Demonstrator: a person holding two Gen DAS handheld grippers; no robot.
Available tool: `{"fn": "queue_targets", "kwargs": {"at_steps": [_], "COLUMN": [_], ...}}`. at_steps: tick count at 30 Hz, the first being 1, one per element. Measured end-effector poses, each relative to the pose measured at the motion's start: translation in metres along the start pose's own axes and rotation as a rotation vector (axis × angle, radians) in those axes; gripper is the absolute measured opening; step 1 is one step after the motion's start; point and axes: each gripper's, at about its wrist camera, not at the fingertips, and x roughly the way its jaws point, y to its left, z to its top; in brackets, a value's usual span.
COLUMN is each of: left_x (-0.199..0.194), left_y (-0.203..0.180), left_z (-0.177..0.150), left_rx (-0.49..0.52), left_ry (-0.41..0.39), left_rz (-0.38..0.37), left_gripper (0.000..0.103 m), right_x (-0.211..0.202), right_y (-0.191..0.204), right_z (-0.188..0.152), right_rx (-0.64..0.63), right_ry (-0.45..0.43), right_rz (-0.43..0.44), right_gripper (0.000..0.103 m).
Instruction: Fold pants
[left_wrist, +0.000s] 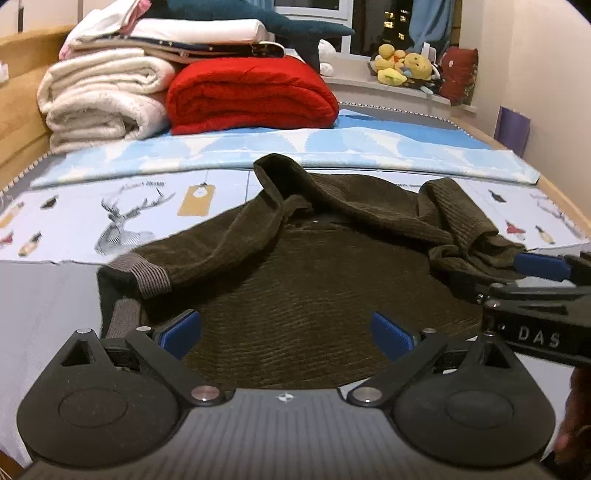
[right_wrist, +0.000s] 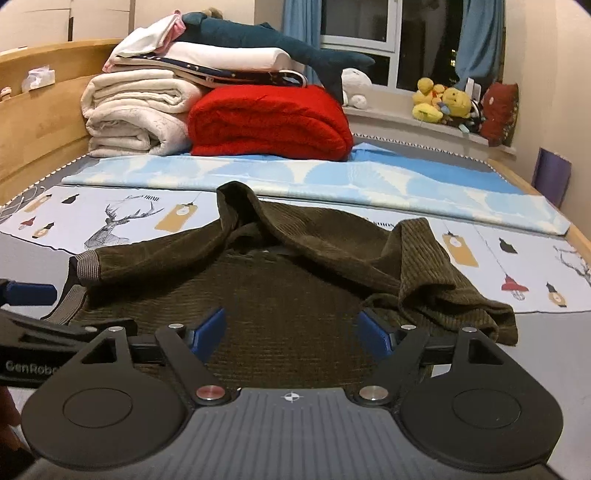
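Pants (left_wrist: 295, 280) in both; wooden headboard shelf (right_wrist: 37, 79) right view only.

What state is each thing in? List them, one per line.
pants: partly folded, rumpled, flat on bed
left claw: open over the pants, holding nothing
right claw: open over the pants, holding nothing
red blanket: folded
white blankets: folded, stacked
curtains: drawn apart

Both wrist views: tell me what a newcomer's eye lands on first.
The dark brown corduroy pants lie rumpled across the near bed, one grey-cuffed leg stretched left. Behind them, a red blanket glows beside folded white bedding, with a plush shark on top. Both grippers, left and right, hang open over the fabric.
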Motion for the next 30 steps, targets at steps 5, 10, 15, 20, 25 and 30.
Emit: {"fn": "queue_targets", "kwargs": {"at_steps": [5, 10, 15, 20, 25, 30], "left_x": [0.001, 0.004, 0.008, 0.010, 0.012, 0.031], "left_y": [0.002, 0.003, 0.003, 0.003, 0.023, 0.070], "left_z": [0.001, 0.001, 0.002, 0.003, 0.013, 0.033], "left_rx": [-0.038, -0.048, -0.060, -0.066, -0.076, -0.045], "left_ry": [0.018, 0.047, 0.058, 0.065, 0.065, 0.077], "left_rz": [-0.004, -0.030, -0.021, -0.023, -0.017, -0.006], "left_gripper": [0.100, 0.100, 0.100, 0.100, 0.091, 0.018], "right_x": [0.002, 0.008, 0.013, 0.020, 0.029, 0.051], "right_y": [-0.005, -0.010, -0.017, -0.027, -0.065, -0.136], "right_z": [0.000, 0.000, 0.001, 0.004, 0.015, 0.017], "right_rx": [0.046, 0.088, 0.124, 0.155, 0.194, 0.303], "right_ry": [0.031, 0.063, 0.082, 0.109, 0.077, 0.088], "right_rz": [0.019, 0.013, 0.002, -0.028, -0.100, -0.173], "right_gripper": [0.081, 0.081, 0.081, 0.080, 0.064, 0.031]}}
